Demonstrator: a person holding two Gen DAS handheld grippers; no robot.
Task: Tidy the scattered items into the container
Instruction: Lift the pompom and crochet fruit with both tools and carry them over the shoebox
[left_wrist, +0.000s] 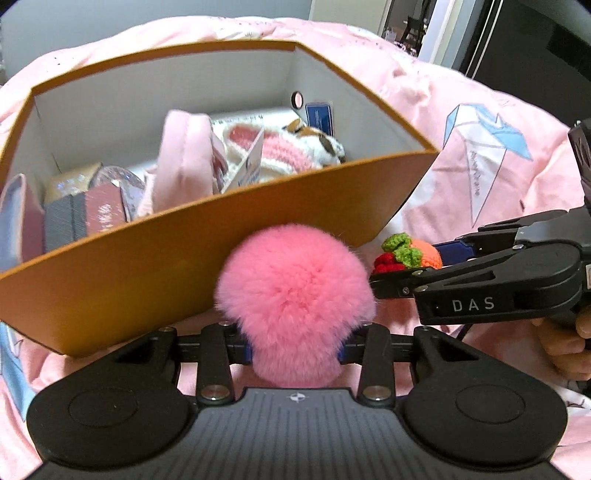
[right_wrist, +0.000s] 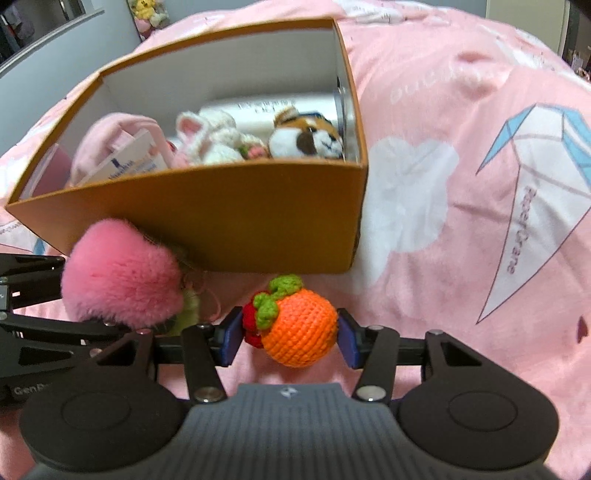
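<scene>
A fluffy pink pompom (left_wrist: 295, 295) is squeezed between the blue pads of my left gripper (left_wrist: 295, 347), just in front of the orange box's near wall (left_wrist: 147, 273). My right gripper (right_wrist: 290, 332) is shut on a crocheted orange fruit (right_wrist: 299, 328) with green leaves and a red bit, close below the box's (right_wrist: 221, 221) front corner. The two grippers are side by side: the left wrist view shows the right gripper (left_wrist: 406, 266) with the fruit (left_wrist: 424, 254), and the right wrist view shows the pompom (right_wrist: 122, 273). Both items are lifted off the bedding.
The open box holds a brown-and-white plush (right_wrist: 306, 140), a crocheted bunny (right_wrist: 210, 140), a pink pouch (left_wrist: 184, 162) and small cartons (left_wrist: 85, 214). It stands on a pink bedsheet with paper-crane prints (right_wrist: 535, 221). A person's hand (left_wrist: 565, 343) holds the right gripper.
</scene>
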